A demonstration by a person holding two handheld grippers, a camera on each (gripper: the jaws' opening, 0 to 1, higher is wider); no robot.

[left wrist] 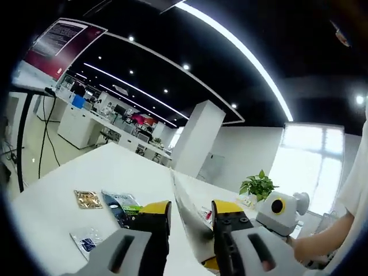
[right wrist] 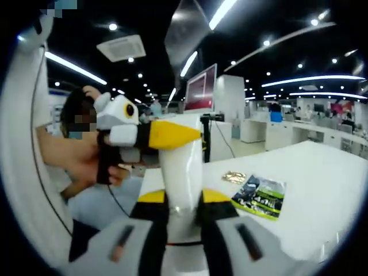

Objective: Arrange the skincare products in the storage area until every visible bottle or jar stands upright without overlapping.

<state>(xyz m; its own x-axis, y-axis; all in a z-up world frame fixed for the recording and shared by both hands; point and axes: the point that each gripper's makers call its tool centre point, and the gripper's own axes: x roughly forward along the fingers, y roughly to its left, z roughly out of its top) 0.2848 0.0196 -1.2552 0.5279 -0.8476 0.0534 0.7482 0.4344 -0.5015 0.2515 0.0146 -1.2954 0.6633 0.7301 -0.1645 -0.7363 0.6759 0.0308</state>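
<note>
A tall white bottle (right wrist: pixel 181 167) stands upright between the jaws of my right gripper (right wrist: pixel 184 201), which is shut on its lower body above the white table (right wrist: pixel 328 172). My left gripper (right wrist: pixel 167 135) comes in from the left, held by a hand, and its yellow jaw lies across the bottle's top. In the left gripper view a pale slanted surface, the bottle (left wrist: pixel 187 198), fills the gap of my left gripper (left wrist: pixel 191 214). The right gripper (left wrist: pixel 282 211) shows just to the right there, with a hand on it.
Flat packets lie on the table: a gold one (left wrist: pixel 88 199) (right wrist: pixel 234 176), a dark green one (left wrist: pixel 123 206) (right wrist: pixel 260 196) and a small blue-and-white sachet (left wrist: pixel 86 241). A potted plant (left wrist: pixel 259 187) stands at the far edge. A person's arm and body are close at the left (right wrist: pixel 69 161).
</note>
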